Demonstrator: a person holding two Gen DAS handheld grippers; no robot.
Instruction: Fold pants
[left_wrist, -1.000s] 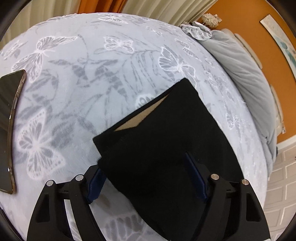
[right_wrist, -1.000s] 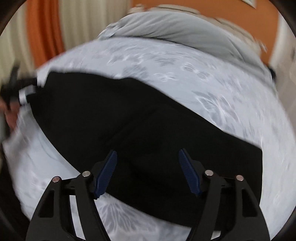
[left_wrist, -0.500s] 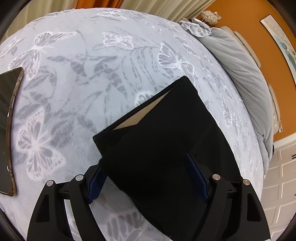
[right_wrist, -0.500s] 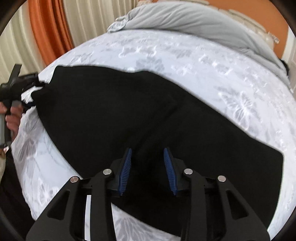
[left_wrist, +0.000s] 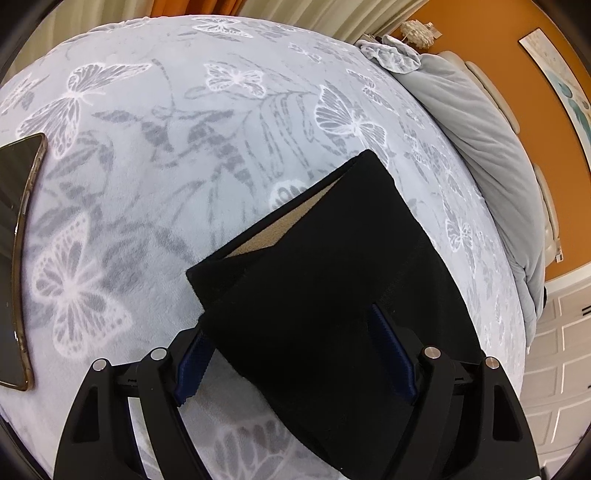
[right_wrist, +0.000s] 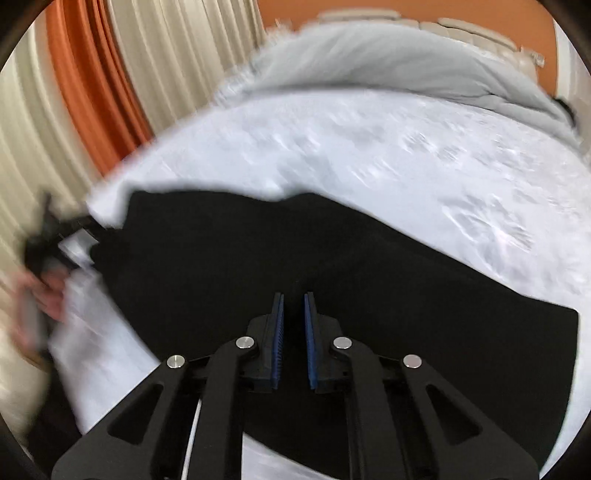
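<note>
1. The black pants (right_wrist: 332, 266) lie on the bed (right_wrist: 406, 155), long axis running from 9 to 4 o'clock.
2. The right gripper (right_wrist: 293, 332) has just been closing its jaws, now pinching the fabric's near edge.
3. The left gripper (left_wrist: 295, 354) stands wide, straddling the pants' end toward 12 o'clock.

Black pants (left_wrist: 332, 295) with a tan lining are seen on a pale grey blanket (left_wrist: 166, 166) patterned with white butterflies and grey leaves. Orange and cream curtains (right_wrist: 110, 81) are shown.
</note>
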